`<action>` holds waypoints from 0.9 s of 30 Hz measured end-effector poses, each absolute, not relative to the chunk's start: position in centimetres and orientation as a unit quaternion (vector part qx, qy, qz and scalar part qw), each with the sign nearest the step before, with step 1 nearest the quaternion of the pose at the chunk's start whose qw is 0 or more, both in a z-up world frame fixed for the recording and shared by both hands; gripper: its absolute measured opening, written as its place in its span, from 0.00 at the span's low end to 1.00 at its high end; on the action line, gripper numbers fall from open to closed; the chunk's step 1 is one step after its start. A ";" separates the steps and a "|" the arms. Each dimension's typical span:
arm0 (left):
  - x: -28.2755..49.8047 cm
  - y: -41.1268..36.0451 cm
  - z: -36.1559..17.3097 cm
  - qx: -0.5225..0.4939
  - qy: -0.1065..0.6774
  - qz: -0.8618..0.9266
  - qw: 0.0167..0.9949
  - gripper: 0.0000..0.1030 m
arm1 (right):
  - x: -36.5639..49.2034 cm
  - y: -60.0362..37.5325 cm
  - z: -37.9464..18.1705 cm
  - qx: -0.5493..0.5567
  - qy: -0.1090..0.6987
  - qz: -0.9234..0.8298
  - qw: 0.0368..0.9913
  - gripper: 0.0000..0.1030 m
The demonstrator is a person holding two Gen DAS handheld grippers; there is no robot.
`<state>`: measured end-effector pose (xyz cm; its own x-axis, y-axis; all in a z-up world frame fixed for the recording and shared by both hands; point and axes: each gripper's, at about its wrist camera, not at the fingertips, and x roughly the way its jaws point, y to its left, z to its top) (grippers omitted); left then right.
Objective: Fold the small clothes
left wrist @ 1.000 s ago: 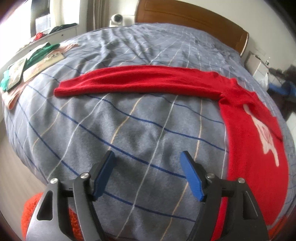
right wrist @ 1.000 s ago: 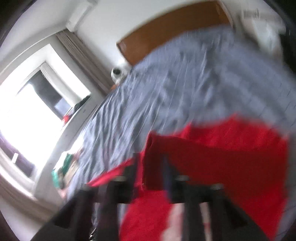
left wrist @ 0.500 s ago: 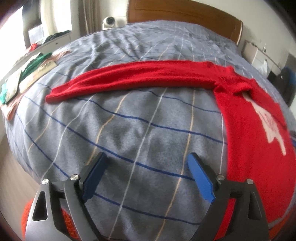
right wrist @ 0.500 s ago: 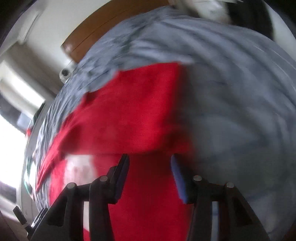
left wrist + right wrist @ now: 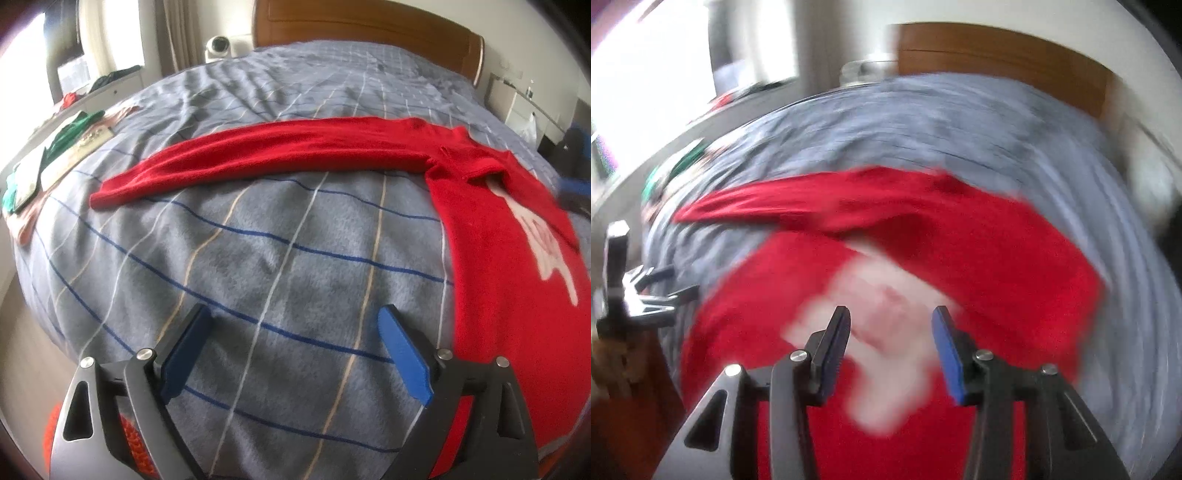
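Note:
A red sweater [image 5: 491,266] with a white print lies flat on the bed. One long sleeve [image 5: 258,155] stretches out to the left; the other side is folded over the body. My left gripper [image 5: 291,332] is open and empty above the bare blanket, left of the sweater body. My right gripper [image 5: 890,332] is open and empty above the white print [image 5: 886,295] of the sweater [image 5: 997,258]. The right wrist view is blurred by motion. The left gripper also shows at the left edge of the right wrist view [image 5: 646,291].
The bed has a grey checked blanket [image 5: 258,258] and a wooden headboard [image 5: 369,26]. Other clothes [image 5: 55,147] lie at the bed's left edge. A white camera [image 5: 218,46] stands behind the bed. A nightstand [image 5: 524,107] is at the right.
My right gripper has let go of the red cloth, opened, and swung back over the sweater's print. My left gripper has opened a little wider and shifted slightly.

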<state>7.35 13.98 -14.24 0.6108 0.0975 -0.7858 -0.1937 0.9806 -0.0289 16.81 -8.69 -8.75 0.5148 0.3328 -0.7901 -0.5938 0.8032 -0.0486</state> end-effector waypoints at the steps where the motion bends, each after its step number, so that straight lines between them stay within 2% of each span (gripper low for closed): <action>1: 7.3 14.1 -14.2 -0.059 0.434 0.080 0.895 0.90 | 17.2 -6.7 -9.0 -0.183 0.408 0.280 0.849 0.45; 7: 7.5 15.1 -14.3 -0.088 0.442 0.068 0.890 0.90 | 22.3 1.4 -14.4 -0.381 0.402 0.234 0.799 0.44; 8: 7.6 15.3 -14.3 -0.092 0.443 0.066 0.889 0.90 | 23.0 2.1 -15.6 -0.397 0.407 0.227 0.790 0.39; 9: 7.7 15.5 -14.4 -0.096 0.444 0.066 0.888 0.90 | 23.6 2.2 -15.9 -0.396 0.417 0.225 0.787 0.30; 10: 7.8 15.6 -14.4 -0.100 0.445 0.066 0.887 0.90 | 23.9 2.0 -16.2 -0.384 0.426 0.217 0.790 0.13; 11: 7.9 15.7 -14.5 -0.104 0.446 0.066 0.886 0.90 | 24.6 1.7 -15.9 -0.348 0.434 0.208 0.805 0.12; 14: 8.0 15.7 -14.6 -0.105 0.448 0.068 0.885 0.91 | 27.1 -1.4 -13.9 -0.127 0.456 0.205 0.856 0.11; 16: 7.9 15.5 -14.6 -0.096 0.448 0.071 0.886 0.91 | 28.3 -3.6 -14.6 -0.009 0.483 0.214 0.849 0.15; 17: 7.9 15.4 -14.6 -0.094 0.448 0.072 0.886 0.91 | 28.7 -4.1 -15.3 0.023 0.499 0.222 0.838 0.31; 19: 7.8 15.4 -14.6 -0.092 0.447 0.074 0.887 0.91 | 28.4 -5.5 -15.8 0.081 0.511 0.250 0.818 0.45; 22: 7.9 15.4 -14.6 -0.095 0.448 0.077 0.886 0.91 | 27.2 -7.5 -14.8 0.115 0.503 0.269 0.814 0.46; 27: 7.9 15.1 -14.7 -0.092 0.448 0.084 0.886 0.92 | 28.0 -8.8 -11.9 0.094 0.500 0.237 0.828 0.46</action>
